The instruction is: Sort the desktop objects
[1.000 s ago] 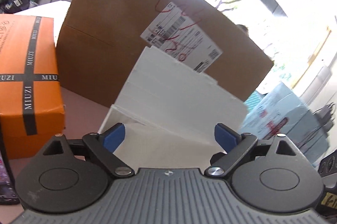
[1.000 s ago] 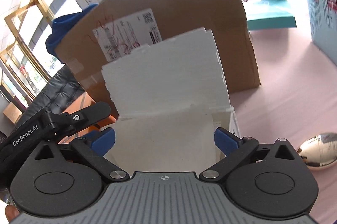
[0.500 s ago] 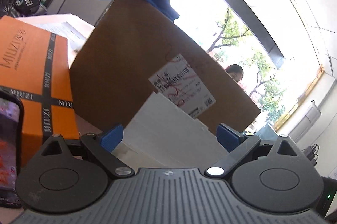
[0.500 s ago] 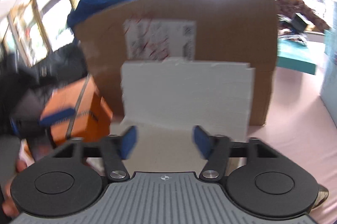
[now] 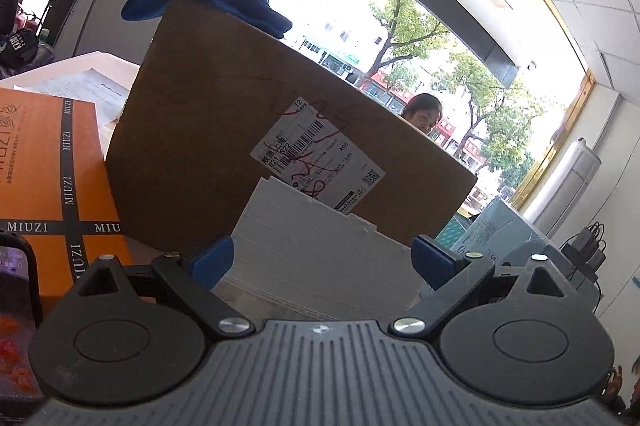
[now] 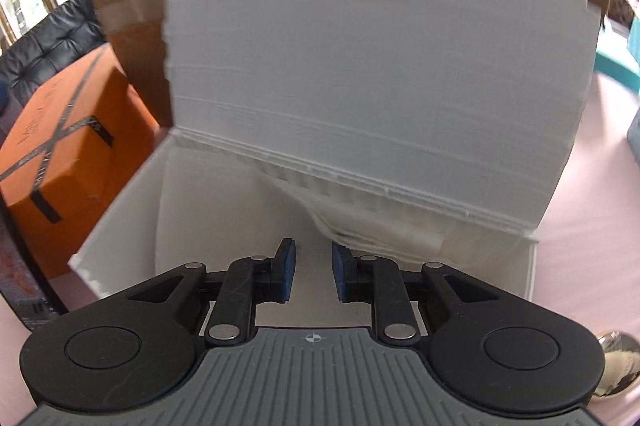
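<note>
Over the open white box (image 6: 224, 210), right tongs (image 6: 312, 276) sit narrowed, nothing between them; left tongs (image 5: 322, 262) wide, empty. Silver object (image 6: 616, 362) lies on bench just right of the box. Widen right tongs before reaching for it.

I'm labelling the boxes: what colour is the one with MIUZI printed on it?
Orange, crossed by black bands; the MIUZI box shows best in the left wrist view.

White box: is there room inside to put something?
Yes. The white box floor between its left wall and crumpled paper at right looks bare, below the right gripper. Pink tabletop right of it is free. Left is crowded: orange box.
</note>
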A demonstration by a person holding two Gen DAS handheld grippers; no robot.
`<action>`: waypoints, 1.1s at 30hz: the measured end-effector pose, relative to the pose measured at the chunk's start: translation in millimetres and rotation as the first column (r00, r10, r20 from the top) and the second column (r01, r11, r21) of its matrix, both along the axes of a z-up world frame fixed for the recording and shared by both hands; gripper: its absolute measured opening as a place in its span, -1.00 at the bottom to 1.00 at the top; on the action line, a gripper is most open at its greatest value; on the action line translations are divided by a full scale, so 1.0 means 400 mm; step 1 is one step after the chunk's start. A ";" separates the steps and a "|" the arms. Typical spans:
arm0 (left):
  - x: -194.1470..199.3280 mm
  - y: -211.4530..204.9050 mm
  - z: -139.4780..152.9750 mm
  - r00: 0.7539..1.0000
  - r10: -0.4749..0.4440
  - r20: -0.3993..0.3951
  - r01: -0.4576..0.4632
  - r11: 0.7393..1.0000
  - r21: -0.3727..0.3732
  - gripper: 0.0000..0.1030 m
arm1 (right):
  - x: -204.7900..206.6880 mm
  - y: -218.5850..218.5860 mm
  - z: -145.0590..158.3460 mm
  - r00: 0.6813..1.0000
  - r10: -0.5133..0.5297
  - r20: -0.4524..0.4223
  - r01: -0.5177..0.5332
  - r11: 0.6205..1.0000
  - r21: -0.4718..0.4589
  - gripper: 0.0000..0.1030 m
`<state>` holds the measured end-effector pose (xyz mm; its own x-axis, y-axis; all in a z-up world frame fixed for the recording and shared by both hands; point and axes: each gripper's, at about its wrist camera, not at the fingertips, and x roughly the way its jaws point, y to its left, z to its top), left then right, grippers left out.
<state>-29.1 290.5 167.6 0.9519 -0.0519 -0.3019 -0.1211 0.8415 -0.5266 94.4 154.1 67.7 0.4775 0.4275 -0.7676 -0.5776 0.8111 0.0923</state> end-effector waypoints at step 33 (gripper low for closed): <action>0.040 0.019 -0.023 0.995 -0.054 -0.080 0.052 0.998 -0.023 0.90 | 0.070 0.048 -0.017 0.983 0.060 -0.174 -0.036 0.990 0.138 -0.53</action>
